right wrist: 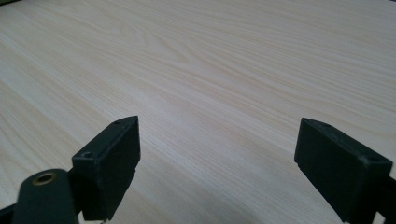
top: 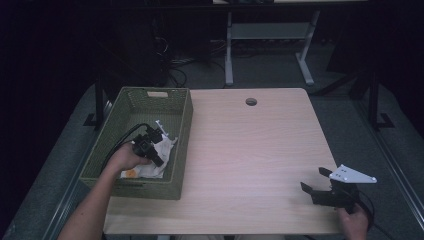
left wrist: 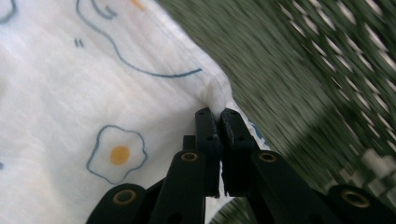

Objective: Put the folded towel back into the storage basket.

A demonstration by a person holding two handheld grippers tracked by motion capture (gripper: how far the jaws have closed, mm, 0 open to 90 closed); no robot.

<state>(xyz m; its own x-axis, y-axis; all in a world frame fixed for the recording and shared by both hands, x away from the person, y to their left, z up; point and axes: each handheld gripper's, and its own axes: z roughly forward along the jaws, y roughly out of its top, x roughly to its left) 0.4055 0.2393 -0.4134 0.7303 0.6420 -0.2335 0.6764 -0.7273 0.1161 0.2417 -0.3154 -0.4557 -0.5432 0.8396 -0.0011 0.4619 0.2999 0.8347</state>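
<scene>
Basket: a green woven basket stands at the left side of the worktop, running from near to far.
Cloth: a white cloth printed with fried eggs and blue outlines lies crumpled inside the basket, toward its near end.
Left hand-held gripper: the left hand-held gripper reaches down into the basket; its jaws are pressed together on a corner fold of the cloth, pinching the fabric edge, with the woven wall blurred behind it.
Left hand: the person's left hand holds that tool over the cloth, forearm coming in from the near left.
Right hand-held gripper: the right hand-held gripper sits low over bare wood at the near right corner, jaws spread wide with nothing between them, well apart from the basket.
</scene>
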